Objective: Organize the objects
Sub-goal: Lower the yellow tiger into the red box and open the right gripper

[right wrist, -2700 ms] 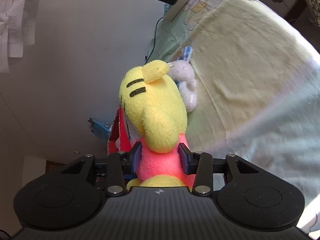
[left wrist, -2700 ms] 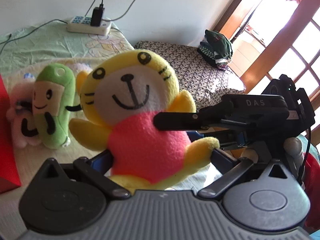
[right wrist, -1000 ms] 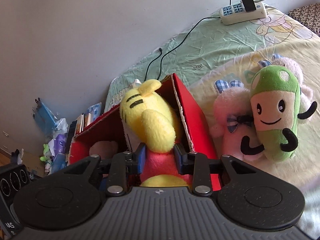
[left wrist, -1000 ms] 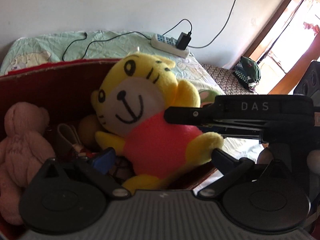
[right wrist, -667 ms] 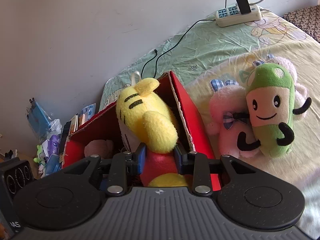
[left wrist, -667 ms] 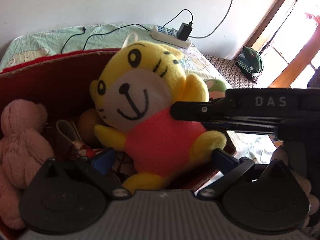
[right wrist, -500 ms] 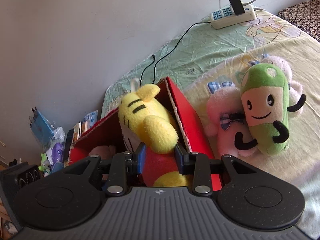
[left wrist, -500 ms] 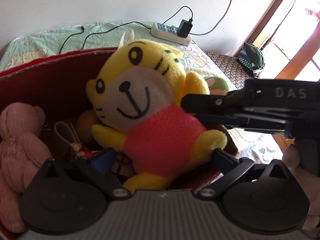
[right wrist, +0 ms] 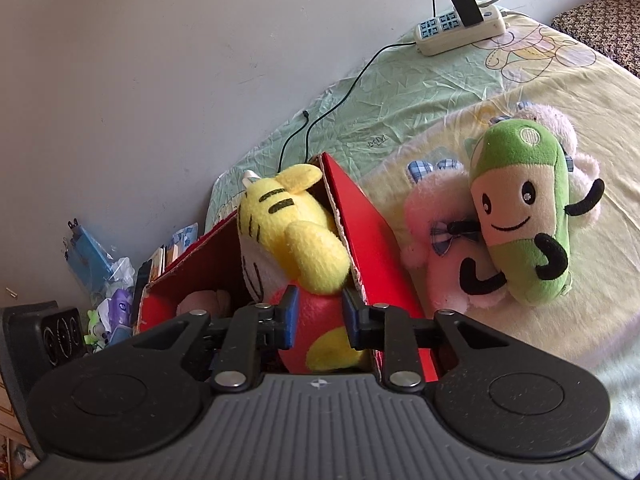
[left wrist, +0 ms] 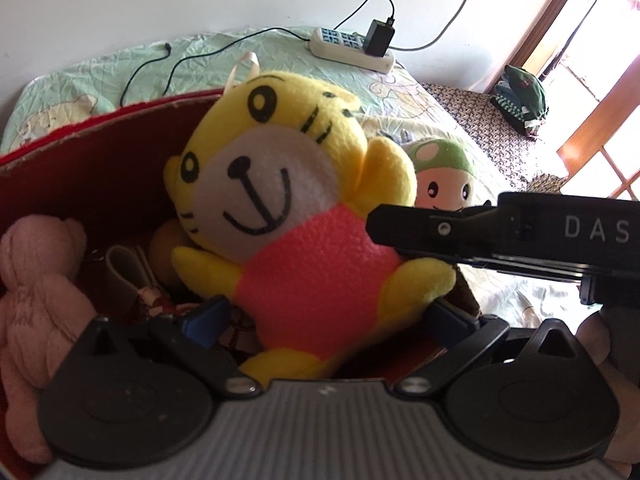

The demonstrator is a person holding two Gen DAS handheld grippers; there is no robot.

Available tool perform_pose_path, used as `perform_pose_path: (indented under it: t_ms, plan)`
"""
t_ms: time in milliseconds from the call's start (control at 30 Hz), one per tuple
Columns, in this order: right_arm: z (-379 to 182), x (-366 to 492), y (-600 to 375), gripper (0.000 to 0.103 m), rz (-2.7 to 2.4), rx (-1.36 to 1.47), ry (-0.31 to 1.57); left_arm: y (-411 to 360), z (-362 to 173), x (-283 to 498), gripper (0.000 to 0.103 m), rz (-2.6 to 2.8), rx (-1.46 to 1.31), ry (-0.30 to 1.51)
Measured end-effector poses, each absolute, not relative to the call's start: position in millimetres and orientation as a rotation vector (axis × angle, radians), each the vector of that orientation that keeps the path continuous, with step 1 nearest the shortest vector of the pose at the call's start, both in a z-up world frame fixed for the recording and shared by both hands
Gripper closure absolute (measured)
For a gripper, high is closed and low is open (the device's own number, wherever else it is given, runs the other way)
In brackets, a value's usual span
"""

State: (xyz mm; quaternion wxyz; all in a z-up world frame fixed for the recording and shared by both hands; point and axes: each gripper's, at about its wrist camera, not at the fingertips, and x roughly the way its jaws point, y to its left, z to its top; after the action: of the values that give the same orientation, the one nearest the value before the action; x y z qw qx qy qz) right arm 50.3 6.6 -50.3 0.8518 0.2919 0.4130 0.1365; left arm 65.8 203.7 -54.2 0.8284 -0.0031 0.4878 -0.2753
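A yellow tiger plush (left wrist: 304,264) in a pink shirt sits upright inside the red box (left wrist: 100,168), facing my left gripper. The left gripper (left wrist: 328,314) is open, its fingers spread wide on either side of the plush's lower body. In the right wrist view the plush (right wrist: 292,236) is seen from behind, leaning on the box wall (right wrist: 372,240). My right gripper (right wrist: 319,312) is shut on the plush's pink body at its very tips. Its dark finger (left wrist: 404,226) reaches in from the right.
A pink bear (left wrist: 36,292) and small items lie in the box. A green plush (right wrist: 520,216) and a pink plush (right wrist: 432,240) rest on the bed sheet beside the box. A power strip (right wrist: 460,30) sits by the wall. Clutter (right wrist: 104,280) lies left of the box.
The plush has gone from above the bed down into the red box. The right gripper's finger has slid back toward the plush's side, and the green plush now shows behind it.
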Motion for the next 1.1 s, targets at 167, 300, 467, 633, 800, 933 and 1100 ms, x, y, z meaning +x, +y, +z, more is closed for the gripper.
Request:
perform_pose_path:
  t_ms: [167,300,467,633,800,933,1100]
  plan:
    - [-50.9,50.1,5.5,0.078,0.299,0.608,0.867,197.7,-47.0,62.0,0.0,-0.545,0.036,1.03]
    - [-53.1,51.0,2.2,0.085,0.306,0.6,0.862,194.2,-43.2,60.5,0.0,-0.522,0.059,1.03]
    - [-55.0,51.0,-2.0,0.087,0.335,0.607,0.86,190.3,-41.5,60.2,0.0,-0.499,0.066,1.037]
    - [-52.6,53.6,-5.0,0.082,0.39,0.592,0.867,188.8,-37.7,56.3,0.0,-0.454,0.061,1.047]
    - [-42.8,57.5,-13.5,0.08,0.477,0.564,0.857,184.8,-32.5,50.8,0.0,-0.378,0.054,1.043]
    - [-36.6,59.5,-23.7,0.08,0.541,0.553,0.855,178.0,-24.9,42.7,0.0,-0.305,0.06,1.025]
    - [-33.3,57.9,-40.3,0.08,0.597,0.536,0.855,169.8,-15.0,32.3,0.0,-0.214,0.04,1.013]
